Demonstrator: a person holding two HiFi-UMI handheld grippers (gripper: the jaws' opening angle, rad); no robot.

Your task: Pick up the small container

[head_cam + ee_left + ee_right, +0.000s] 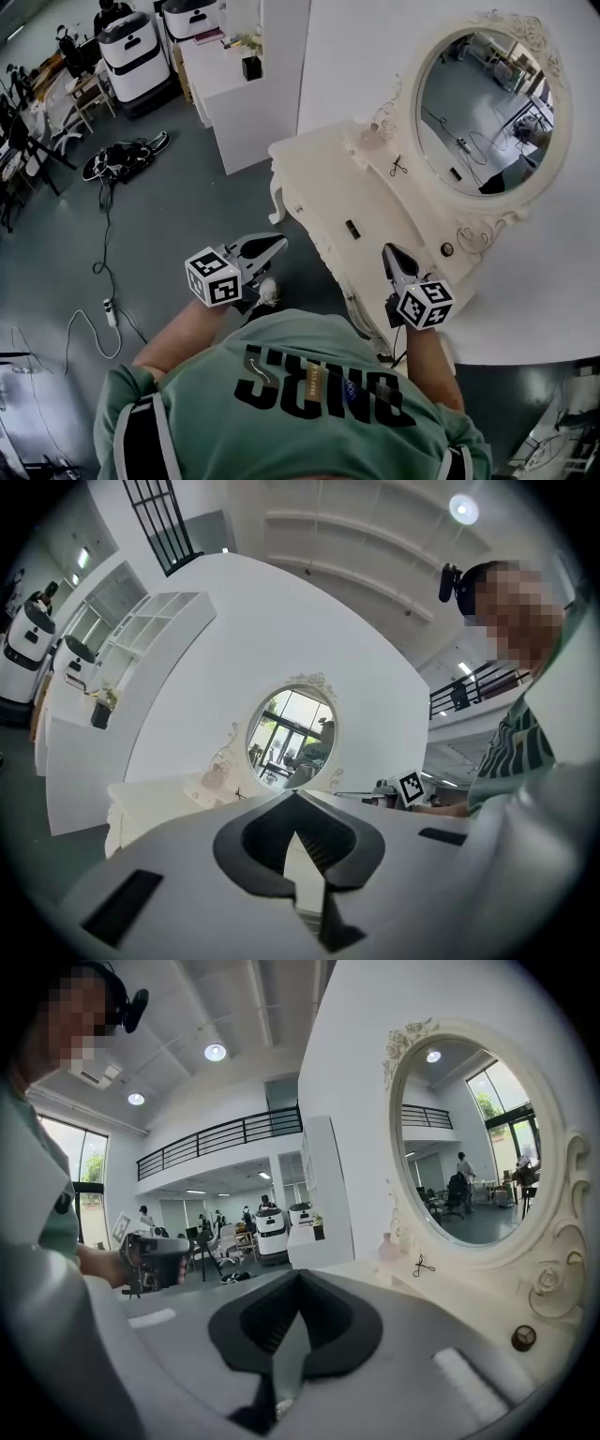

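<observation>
White vanity (319, 178), dark small container (523, 1338) close past right tool (298, 1277), closed

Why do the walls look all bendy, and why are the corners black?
Left gripper view: the wide lens bows the white wall and blackens the corners. Right gripper view: same bending, the oval mirror looks sharp, a ceiling light glares. Head view: straighter, evenly lit, the dressing table crisp.

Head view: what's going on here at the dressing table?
A person stands at a white dressing table, holding a gripper in each hand. The left gripper and right gripper are both shut and empty. The small round container sits untouched on the tabletop by the base of the mirror.
</observation>
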